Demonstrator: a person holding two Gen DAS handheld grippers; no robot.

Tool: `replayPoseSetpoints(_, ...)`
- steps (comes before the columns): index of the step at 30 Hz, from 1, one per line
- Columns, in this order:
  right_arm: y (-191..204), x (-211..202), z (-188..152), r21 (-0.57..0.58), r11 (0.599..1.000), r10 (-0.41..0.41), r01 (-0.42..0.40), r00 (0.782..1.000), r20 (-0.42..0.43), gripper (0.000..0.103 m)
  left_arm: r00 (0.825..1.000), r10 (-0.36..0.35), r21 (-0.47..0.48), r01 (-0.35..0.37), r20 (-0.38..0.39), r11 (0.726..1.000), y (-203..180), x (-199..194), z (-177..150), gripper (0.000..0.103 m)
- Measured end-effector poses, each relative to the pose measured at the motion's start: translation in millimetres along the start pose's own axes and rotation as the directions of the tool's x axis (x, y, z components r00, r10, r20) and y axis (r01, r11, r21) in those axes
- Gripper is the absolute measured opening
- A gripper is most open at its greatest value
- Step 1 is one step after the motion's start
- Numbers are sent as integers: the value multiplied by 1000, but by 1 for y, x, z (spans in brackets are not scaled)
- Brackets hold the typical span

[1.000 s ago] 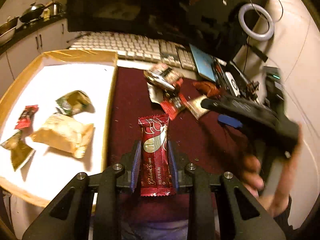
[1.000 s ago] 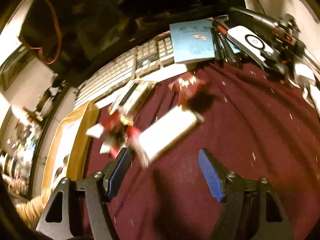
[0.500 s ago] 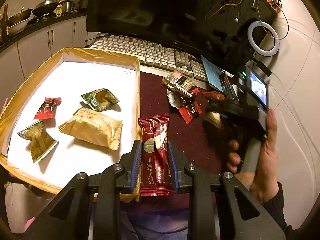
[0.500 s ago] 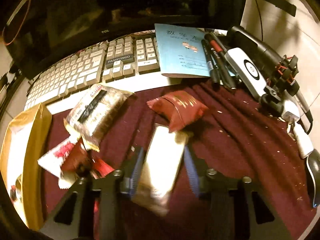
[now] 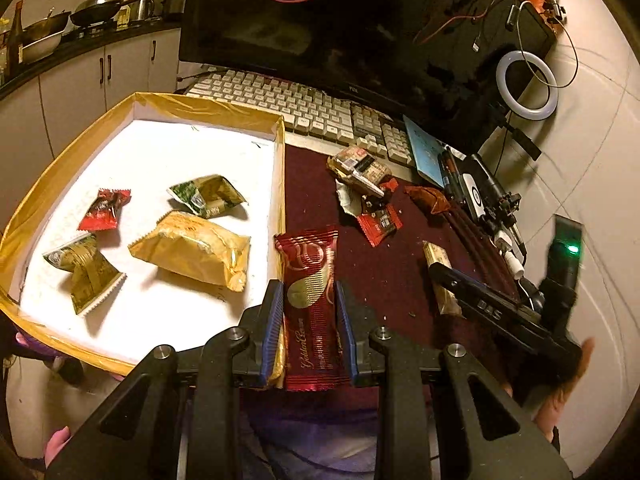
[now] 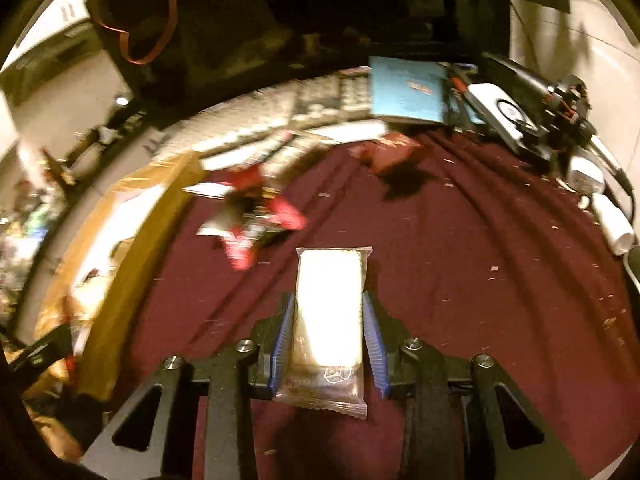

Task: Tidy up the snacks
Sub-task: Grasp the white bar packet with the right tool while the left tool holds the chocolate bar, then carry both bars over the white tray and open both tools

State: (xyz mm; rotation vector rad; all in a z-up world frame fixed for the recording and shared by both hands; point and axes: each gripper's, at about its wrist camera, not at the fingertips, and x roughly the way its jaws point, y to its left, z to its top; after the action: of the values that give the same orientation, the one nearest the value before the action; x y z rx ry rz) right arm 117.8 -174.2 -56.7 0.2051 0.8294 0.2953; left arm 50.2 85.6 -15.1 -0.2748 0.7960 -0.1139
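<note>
My left gripper [image 5: 309, 320] is shut on a dark red snack bar [image 5: 310, 300] and holds it over the right rim of the gold-edged white tray [image 5: 132, 136]. The tray holds several snacks, among them a large gold packet [image 5: 192, 246]. My right gripper [image 6: 329, 332] is shut on a pale clear-wrapped bar [image 6: 329, 312] above the maroon cloth [image 6: 460, 280]; it also shows in the left wrist view [image 5: 440, 276]. Loose snacks [image 5: 370, 196] lie in a pile on the cloth, blurred in the right wrist view [image 6: 256, 216].
A keyboard [image 5: 288, 104] and black monitor [image 5: 360, 20] stand behind the cloth. A blue booklet [image 6: 408, 88], pens and electronics [image 6: 520, 116] crowd the back right. A ring light [image 5: 526, 84] leans on the wall.
My right gripper has closed on the pale bar and lifted it back from the pile. My left gripper has carried the red bar leftwards to the tray's edge.
</note>
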Motion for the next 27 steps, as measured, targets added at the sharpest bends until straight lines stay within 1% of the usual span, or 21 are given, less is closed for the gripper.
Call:
replayPoseSetpoints(1,7,-5,2,-14,999,30,-30,999,18,35,1000,7,-2,-7,14,1000,2,-2,2,21)
replayPoseSetpoints(5,38,-14,10,-84,986,148,-144,988,52,35,997,41,-57,-38,60,998,27,-16,15,19)
replayPoseSetpoints(6,45,-15,12,-102,980,177,-170,983,58,35,996,53,-70,-48,66,996,34,-19,19,12)
replayPoseSetpoints(7,53,-16,14,-116,975,197,-189,978,63,35,996,59,-77,-54,63,996,38,-19,21,10)
replayPoseSetpoints(9,64,-14,17,-128,972,209,-199,976,69,35,998,43,-94,-38,53,995,44,-18,24,10)
replayPoseSetpoints(13,69,-4,16,-110,965,244,-239,969,40,35,998,30,-78,-26,47,997,43,-17,18,10)
replayPoseSetpoints(18,79,-7,13,-136,952,283,-276,959,32,35,999,48,-83,-48,0,995,46,0,13,10)
replayPoseSetpoints(21,93,-4,16,-164,938,313,-306,949,18,35,998,58,-77,-59,-17,995,47,6,11,10)
replayPoseSetpoints(25,116,17,30,-172,915,363,-364,931,-37,35,995,75,-53,-78,-63,996,47,18,4,10)
replayPoseSetpoints(27,132,30,40,-186,912,359,-365,931,-63,35,994,76,-53,-81,-81,995,49,23,1,10)
